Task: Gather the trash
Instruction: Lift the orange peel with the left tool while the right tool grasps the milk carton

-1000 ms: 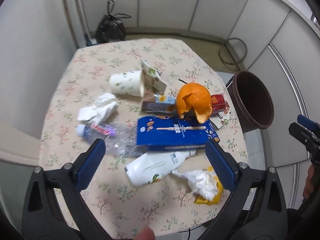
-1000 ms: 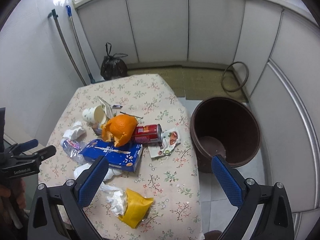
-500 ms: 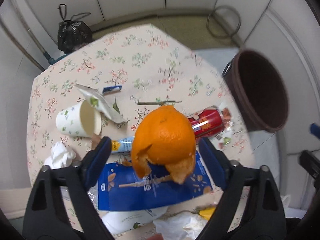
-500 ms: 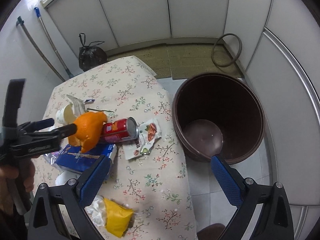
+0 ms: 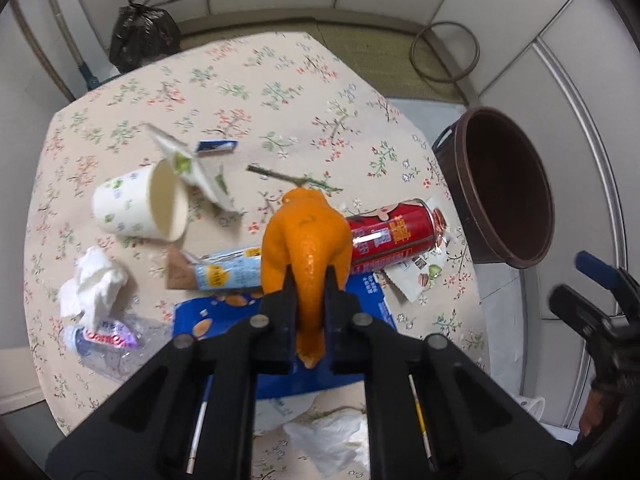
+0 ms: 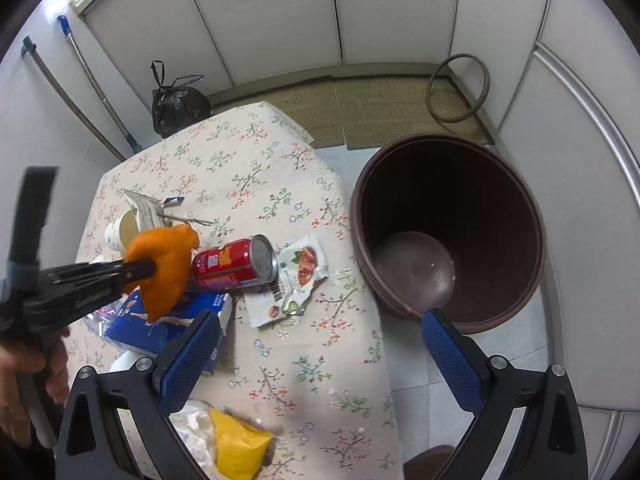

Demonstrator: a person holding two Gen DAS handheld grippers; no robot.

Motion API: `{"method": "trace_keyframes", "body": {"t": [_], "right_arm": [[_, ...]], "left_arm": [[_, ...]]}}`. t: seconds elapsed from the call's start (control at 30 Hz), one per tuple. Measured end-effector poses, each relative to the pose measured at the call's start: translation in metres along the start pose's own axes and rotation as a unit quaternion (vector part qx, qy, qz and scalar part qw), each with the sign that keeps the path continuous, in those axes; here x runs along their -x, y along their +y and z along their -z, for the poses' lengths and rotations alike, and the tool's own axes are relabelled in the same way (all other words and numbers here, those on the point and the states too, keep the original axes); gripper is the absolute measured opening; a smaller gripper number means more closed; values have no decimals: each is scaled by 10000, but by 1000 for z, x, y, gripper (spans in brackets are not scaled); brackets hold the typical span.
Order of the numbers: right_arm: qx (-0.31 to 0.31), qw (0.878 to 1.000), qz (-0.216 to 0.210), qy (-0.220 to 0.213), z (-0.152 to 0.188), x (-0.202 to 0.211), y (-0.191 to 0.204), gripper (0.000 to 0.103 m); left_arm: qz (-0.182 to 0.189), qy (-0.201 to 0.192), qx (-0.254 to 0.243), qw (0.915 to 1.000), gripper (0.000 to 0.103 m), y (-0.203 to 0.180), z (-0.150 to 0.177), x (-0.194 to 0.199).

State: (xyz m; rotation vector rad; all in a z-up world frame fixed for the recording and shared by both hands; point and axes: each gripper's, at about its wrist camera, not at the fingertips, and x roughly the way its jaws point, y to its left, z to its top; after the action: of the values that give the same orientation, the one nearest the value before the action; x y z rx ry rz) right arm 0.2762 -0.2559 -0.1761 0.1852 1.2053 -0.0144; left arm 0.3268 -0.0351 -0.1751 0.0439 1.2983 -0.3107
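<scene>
My left gripper (image 5: 308, 280) is shut on an orange peel (image 5: 306, 236) over the blue box (image 5: 224, 312); it also shows in the right wrist view (image 6: 140, 268) with the peel (image 6: 166, 268). My right gripper (image 6: 320, 340) is open and empty above the table's right edge, near the brown bin (image 6: 448, 232). A red can (image 5: 390, 236) lies on its side beside the peel, on a snack wrapper (image 6: 296, 276). The bin (image 5: 508, 184) stands on the floor right of the table.
On the flowered tablecloth (image 5: 240, 80) lie a paper cup (image 5: 140, 204), crumpled tissue (image 5: 94, 280), a plastic bottle (image 5: 108, 340), a snack tube (image 5: 228, 272) and a yellow wrapper (image 6: 236, 448). A black bag (image 5: 142, 36) sits on the floor behind the table.
My left gripper moved in over the orange peel and shut on it. My right gripper moved forward and right, closer to the bin.
</scene>
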Motion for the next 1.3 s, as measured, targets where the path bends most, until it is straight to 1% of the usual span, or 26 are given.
{"method": "trace_keyframes", "body": {"t": [0.13,0.2,0.3,0.37,0.4,0.43,0.53,0.6,0.77,0.93,1.03,1.1,1.13,1.17,1.2,1.23,1.27,1.3], "right_arm": [[27,10000,-50,65,-1,-10,8,101],[-68,9997,-201,149,-2,-17,8,99],[-266,9980,-451,367,-8,-38,13,91],[-416,9955,-653,551,-10,-55,17,76],[-531,9928,-829,686,-11,-66,20,74],[-614,9911,-917,746,-13,-73,22,71],[-825,9897,-909,743,-20,-88,28,71],[-1044,9865,-988,780,-24,-96,27,71],[-1860,9704,-1231,921,-31,-122,20,71],[-2283,9596,-1301,1010,-34,-142,24,71],[-2722,9446,-1486,1072,-32,-154,19,70],[-2923,9372,-1556,1091,-30,-160,15,64],[-3025,9337,-1568,1101,-29,-163,13,59],[-3087,9314,-1570,1120,-27,-165,10,51],[-3140,9291,-1594,1131,-26,-167,8,46],[-3199,9257,-1637,1176,-24,-170,6,36],[-3227,9236,-1668,1227,-23,-171,6,32],[-3242,9211,-1714,1310,-22,-172,5,31]], "left_arm": [[162,-330,62,9993,11,10,16,31],[162,-522,24,9985,11,14,26,48],[152,-884,2,9960,11,20,45,75],[161,-1098,15,9938,11,25,58,87],[143,-1181,23,9929,11,28,65,91],[137,-1192,23,9928,11,30,68,94],[112,-1244,16,9922,11,38,77,97],[131,-1208,69,9926,11,45,80,95],[166,-1117,202,9934,11,60,85,88],[152,-1087,328,9934,11,69,88,86],[126,-1031,386,9938,11,73,91,83],[115,-998,425,9940,11,76,91,81],[107,-984,435,9941,11,77,92,81],[101,-972,446,9942,11,79,92,80],[98,-965,458,9942,11,79,92,80],[96,-953,472,9943,11,80,92,79],[93,-939,488,9943,11,81,91,79],[96,-924,506,9944,11,82,91,78]]}}
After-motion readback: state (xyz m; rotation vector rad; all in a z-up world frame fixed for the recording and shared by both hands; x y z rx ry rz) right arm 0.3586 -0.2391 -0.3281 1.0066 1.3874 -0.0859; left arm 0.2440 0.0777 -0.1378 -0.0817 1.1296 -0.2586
